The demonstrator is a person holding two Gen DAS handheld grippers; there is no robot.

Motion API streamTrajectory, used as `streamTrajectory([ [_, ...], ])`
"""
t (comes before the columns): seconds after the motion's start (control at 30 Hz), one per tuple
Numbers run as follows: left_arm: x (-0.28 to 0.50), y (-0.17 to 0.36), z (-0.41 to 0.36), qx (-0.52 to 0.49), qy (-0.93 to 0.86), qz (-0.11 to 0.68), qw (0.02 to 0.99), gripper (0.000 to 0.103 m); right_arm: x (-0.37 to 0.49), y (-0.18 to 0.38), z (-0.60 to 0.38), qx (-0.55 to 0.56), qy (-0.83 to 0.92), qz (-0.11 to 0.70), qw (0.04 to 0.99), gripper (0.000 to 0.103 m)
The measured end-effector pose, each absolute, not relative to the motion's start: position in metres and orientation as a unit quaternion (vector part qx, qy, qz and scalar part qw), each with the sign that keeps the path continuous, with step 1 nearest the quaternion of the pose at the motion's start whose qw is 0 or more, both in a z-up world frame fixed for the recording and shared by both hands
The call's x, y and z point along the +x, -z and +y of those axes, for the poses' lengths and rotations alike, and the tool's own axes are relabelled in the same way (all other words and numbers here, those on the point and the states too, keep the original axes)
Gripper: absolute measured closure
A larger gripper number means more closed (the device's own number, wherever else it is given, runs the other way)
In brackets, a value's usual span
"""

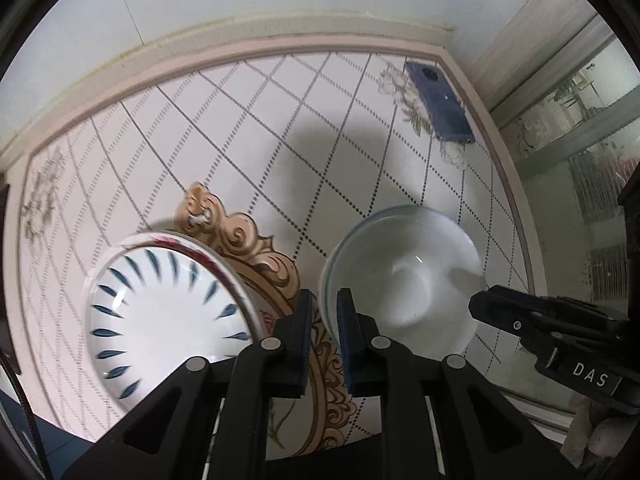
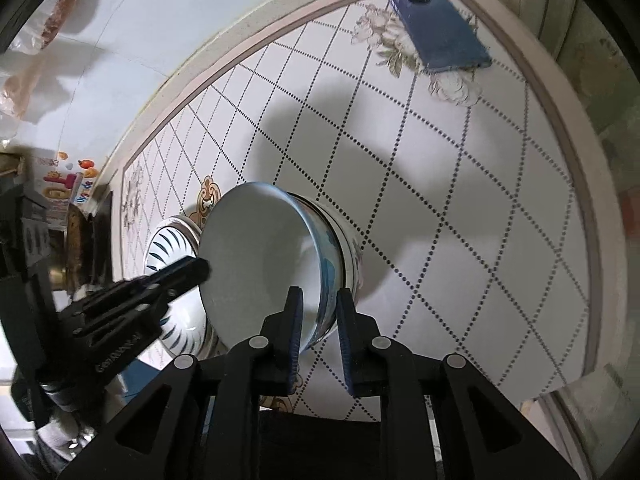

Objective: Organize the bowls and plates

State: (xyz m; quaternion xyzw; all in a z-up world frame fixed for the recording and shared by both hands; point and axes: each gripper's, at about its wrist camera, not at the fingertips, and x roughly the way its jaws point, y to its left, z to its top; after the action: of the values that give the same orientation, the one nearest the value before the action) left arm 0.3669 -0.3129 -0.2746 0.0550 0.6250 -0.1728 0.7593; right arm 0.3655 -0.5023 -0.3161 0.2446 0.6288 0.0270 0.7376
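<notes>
Two grippers: each holds the rim of the same pale bowl, from opposite sides
Writing: white letters "DAS" on the right gripper's black body, seen in the left wrist view; the embossed word on the left gripper's body in the right wrist view is too blurred to read
Pale bowl (image 1: pixel 404 276): white inside, blue pattern on its outer wall, above the table; in the left wrist view its opening faces the camera, in the right wrist view (image 2: pixel 264 264) it is tilted, opening to the left and foot toward the upper right
Left gripper (image 1: pixel 325 312): fingers clamped on the bowl's left rim, one blue pad inside and one outside; in the right wrist view (image 2: pixel 196 270) its tip meets the rim's left edge
Right gripper (image 2: pixel 318 308): fingers pinch the bowl's near rim, the wall between the two pads; in the left wrist view (image 1: pixel 480 304) its tip sits at the bowl's right rim
Striped bowl (image 1: pixel 168 312): white with dark blue dashes fanning round the inside, red marks on the rim, resting on the table just left of the held bowl, opening up
Table (image 1: pixel 260 128): white top with dotted diamond lines, flower prints and a tan scroll emblem
Phone (image 1: pixel 440 102): dark blue, lying flat on a flower print near the far right corner, well apart from both bowls
</notes>
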Motion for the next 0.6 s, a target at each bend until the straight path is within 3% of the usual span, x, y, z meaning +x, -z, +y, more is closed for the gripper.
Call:
streamTrajectory([
  [0.07, 0.362, 0.261, -0.310, 0.060, 0.174, 0.615, 0.767, 0.092, 0.360, 0.303, -0.499, 0.229, -0.016, 0.621, 0.749, 0.060],
  [0.13, 0.357, 0.249, -0.307, 0.062, 0.178, 0.606, 0.773, 0.090, 0.355, 0.289, -0.495, 0.214, -0.008, 0.613, 0.761, 0.055],
  [0.2, 0.351, 0.236, -0.305, 0.064, 0.183, 0.595, 0.780, 0.080, 0.349, 0.275, -0.491, 0.203, -0.002, 0.604, 0.771, 0.045],
  [0.27, 0.345, 0.223, -0.301, 0.061, 0.188, 0.586, 0.786, 0.071, 0.343, 0.264, -0.489, 0.192, 0.002, 0.597, 0.779, 0.025],
  [0.37, 0.341, 0.212, -0.298, 0.056, 0.195, 0.582, 0.788, 0.067, 0.335, 0.247, -0.486, 0.170, 0.016, 0.584, 0.794, 0.019],
  [0.43, 0.338, 0.205, -0.296, 0.055, 0.200, 0.577, 0.790, 0.050, 0.328, 0.237, -0.484, 0.163, 0.023, 0.578, 0.799, 0.015],
  [0.47, 0.337, 0.204, -0.295, 0.054, 0.202, 0.577, 0.790, 0.028, 0.326, 0.233, -0.484, 0.163, 0.025, 0.576, 0.801, 0.014],
  [0.5, 0.336, 0.202, -0.293, 0.050, 0.204, 0.576, 0.790, 0.015, 0.324, 0.230, -0.484, 0.162, 0.026, 0.574, 0.802, 0.014],
  [0.6, 0.333, 0.198, -0.289, 0.041, 0.207, 0.573, 0.792, 0.012, 0.315, 0.219, -0.481, 0.153, 0.029, 0.564, 0.811, 0.011],
])
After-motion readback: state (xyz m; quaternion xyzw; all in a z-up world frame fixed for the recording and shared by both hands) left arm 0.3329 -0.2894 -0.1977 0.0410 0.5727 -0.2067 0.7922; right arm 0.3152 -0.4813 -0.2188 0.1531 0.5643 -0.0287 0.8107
